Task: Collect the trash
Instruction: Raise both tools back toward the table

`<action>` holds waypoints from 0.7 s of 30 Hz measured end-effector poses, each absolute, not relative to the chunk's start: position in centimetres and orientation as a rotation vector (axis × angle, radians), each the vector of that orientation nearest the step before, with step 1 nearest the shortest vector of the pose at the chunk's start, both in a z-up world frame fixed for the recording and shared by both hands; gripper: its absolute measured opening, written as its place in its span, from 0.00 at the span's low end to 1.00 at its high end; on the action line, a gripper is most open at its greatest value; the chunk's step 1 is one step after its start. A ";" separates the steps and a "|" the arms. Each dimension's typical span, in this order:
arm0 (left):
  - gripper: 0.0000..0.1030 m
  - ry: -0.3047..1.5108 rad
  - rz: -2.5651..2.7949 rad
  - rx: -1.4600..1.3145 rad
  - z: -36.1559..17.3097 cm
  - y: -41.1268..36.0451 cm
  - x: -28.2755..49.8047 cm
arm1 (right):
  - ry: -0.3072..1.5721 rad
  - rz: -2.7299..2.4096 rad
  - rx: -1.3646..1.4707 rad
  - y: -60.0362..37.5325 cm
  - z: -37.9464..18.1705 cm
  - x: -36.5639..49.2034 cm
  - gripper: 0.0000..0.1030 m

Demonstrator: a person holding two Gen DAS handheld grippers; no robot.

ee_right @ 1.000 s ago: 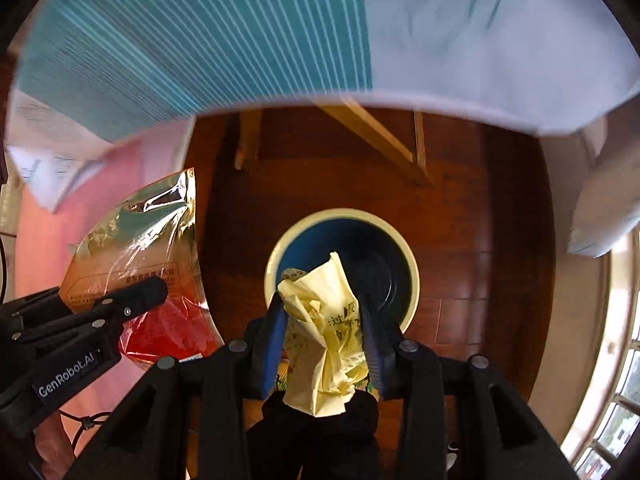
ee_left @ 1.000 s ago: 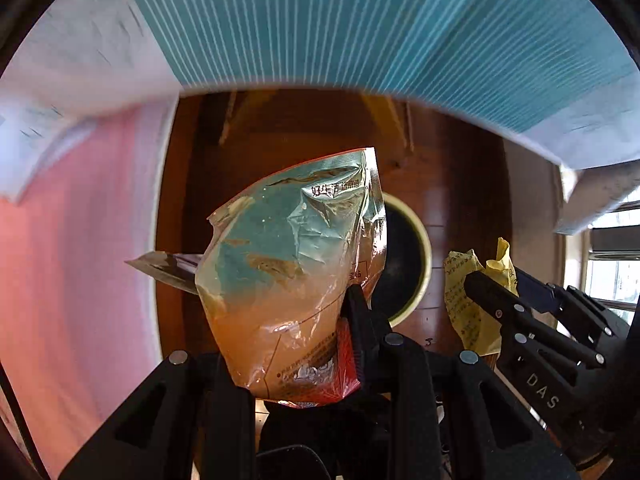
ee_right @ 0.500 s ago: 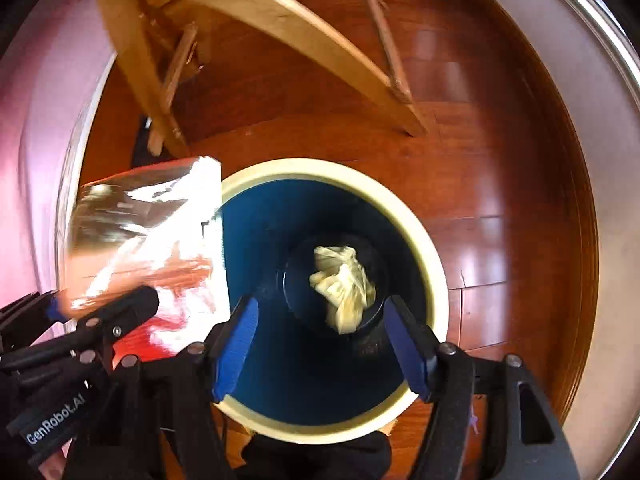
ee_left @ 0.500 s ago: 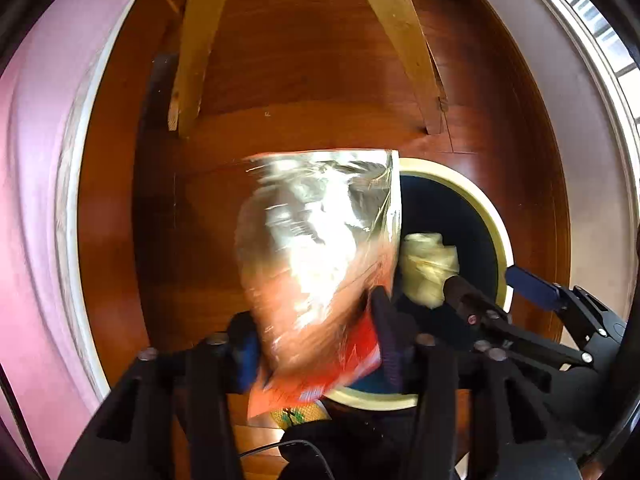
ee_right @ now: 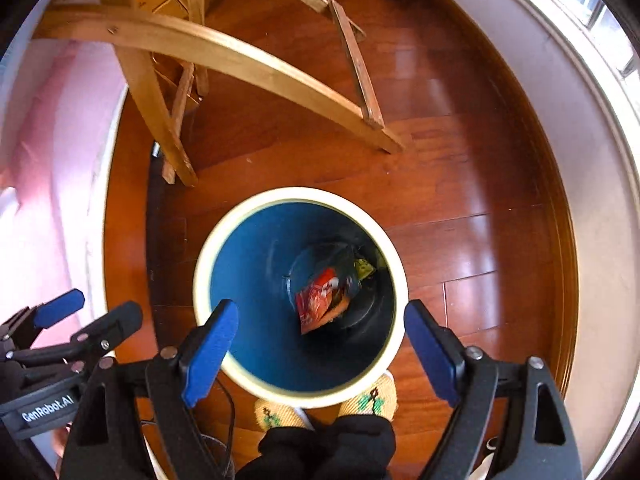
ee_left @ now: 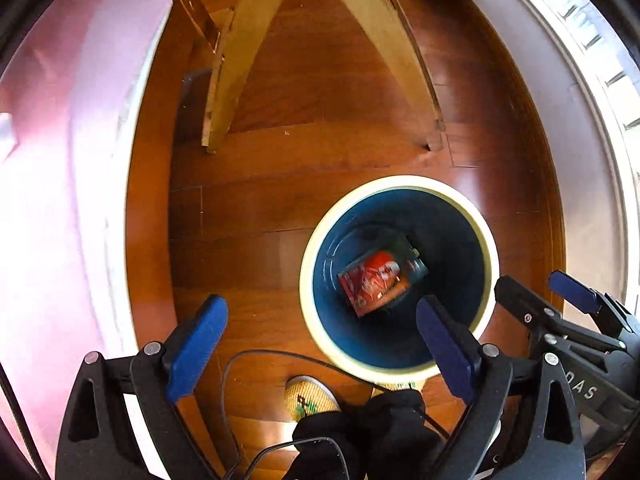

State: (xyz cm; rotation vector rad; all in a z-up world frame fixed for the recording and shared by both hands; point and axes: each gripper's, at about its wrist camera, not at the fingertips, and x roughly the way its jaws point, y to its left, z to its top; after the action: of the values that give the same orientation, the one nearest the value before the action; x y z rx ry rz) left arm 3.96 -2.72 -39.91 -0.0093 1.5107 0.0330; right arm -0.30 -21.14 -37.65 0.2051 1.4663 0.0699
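A round bin with a cream rim (ee_left: 490, 248) and a dark blue inside stands on the wooden floor; it also shows in the right wrist view (ee_right: 208, 256). A red snack bag (ee_left: 374, 282) lies at its bottom, also seen in the right wrist view (ee_right: 322, 300). A bit of yellow paper (ee_right: 363, 267) shows beside the bag. My left gripper (ee_left: 320, 344) is open and empty above the bin's left edge. My right gripper (ee_right: 316, 350) is open and empty right over the bin.
Wooden chair legs (ee_left: 236, 52) stand on the floor beyond the bin, also in the right wrist view (ee_right: 224, 56). A pink cover (ee_left: 52, 160) hangs at the left. A white wall and window (ee_right: 592, 80) curve along the right. The person's slippers (ee_right: 372, 398) are beside the bin.
The right gripper opened and dropped the yellow paper into the bin. Then the left gripper opened and the snack bag fell in on top of it. Both grippers tilted down over the bin.
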 end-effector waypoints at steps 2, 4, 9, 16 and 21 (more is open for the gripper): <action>0.92 1.505 0.033 -0.012 -38.1 -2.7 3.4 | 1.454 0.069 0.207 -21.1 -35.3 -0.9 0.83; 0.92 1.500 0.029 -0.017 -35.7 -2.4 2.9 | 1.444 0.066 0.205 -21.1 -32.9 -1.4 0.83; 0.92 1.463 0.010 -0.013 -29.0 -1.9 1.6 | 1.412 0.064 0.193 -20.7 -25.9 -2.3 0.83; 0.92 1.359 -0.050 -0.016 -17.2 -0.4 -0.1 | 1.316 0.053 0.195 -20.1 -14.7 -3.5 0.83; 0.92 1.244 -0.105 -0.013 -9.4 0.6 -1.1 | 1.201 0.049 0.221 -20.0 -7.5 -4.3 0.83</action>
State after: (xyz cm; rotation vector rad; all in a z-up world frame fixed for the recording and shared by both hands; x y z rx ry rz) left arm -1.06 0.55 -9.41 -0.0133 1.2444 -0.1047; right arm -4.35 -20.03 -7.53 0.2209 1.2010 0.0491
